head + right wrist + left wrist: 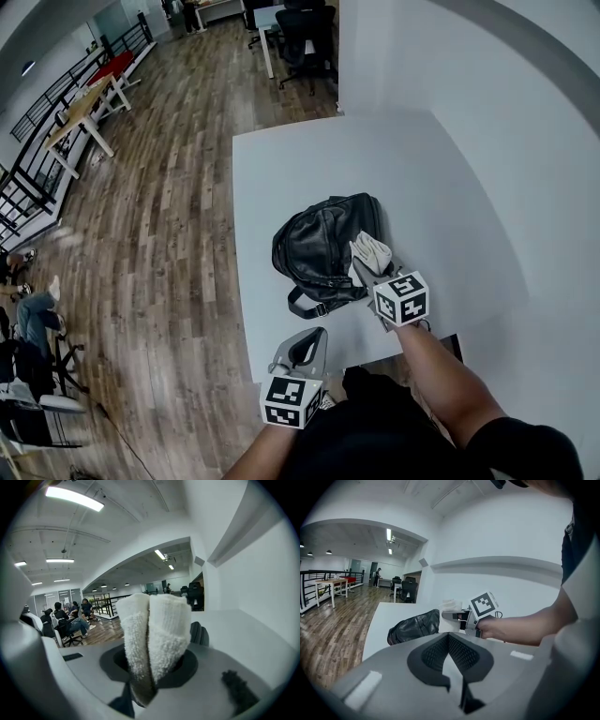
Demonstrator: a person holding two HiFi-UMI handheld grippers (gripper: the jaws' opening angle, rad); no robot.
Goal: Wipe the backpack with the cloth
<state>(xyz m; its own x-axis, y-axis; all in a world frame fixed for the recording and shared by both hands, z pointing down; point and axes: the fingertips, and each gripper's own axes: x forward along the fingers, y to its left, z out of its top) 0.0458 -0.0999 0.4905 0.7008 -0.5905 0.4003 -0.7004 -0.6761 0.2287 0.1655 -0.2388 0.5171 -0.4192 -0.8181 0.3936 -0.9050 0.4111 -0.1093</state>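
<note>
A black leather backpack [319,248] lies on its side on the white table [309,159]. My right gripper [373,270] is shut on a folded white cloth [370,250], which rests against the backpack's right side. In the right gripper view the cloth [152,630] stands up between the jaws and hides most of the backpack [200,633]. My left gripper [315,336] hovers at the table's near edge, shut and empty, apart from the backpack. The left gripper view shows its jaws [448,638] closed, with the backpack [412,626], the cloth [450,606] and the right gripper [457,616] beyond.
A white wall [525,141] runs along the table's right side. Wooden floor [159,234] lies to the left, with desks and office chairs [305,42] farther off. People sit on chairs [70,620] in the distance.
</note>
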